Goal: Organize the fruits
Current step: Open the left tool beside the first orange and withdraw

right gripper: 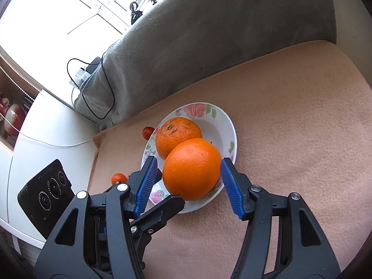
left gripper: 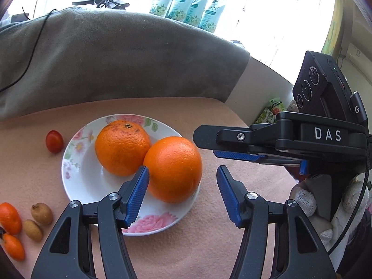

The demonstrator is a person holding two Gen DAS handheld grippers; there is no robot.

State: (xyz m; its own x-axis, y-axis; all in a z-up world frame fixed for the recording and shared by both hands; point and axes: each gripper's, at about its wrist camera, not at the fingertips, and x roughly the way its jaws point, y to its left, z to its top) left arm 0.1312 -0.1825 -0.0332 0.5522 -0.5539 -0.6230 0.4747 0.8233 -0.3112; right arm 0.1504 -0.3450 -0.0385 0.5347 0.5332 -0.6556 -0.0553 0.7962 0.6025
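Both tongs gape, ribbed blue pads bare: left tongs, right tongs. Between them a glossy, dimpled orange sits on the floral plate, touching a scuffed orange. Plate's near rim hidden.

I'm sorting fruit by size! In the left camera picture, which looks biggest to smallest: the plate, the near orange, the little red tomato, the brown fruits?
1. Flowered plate
2. Near orange
3. Red tomato and brown fruits: they look about alike, and the brown ones sit closer to the camera, so I won't rank them.
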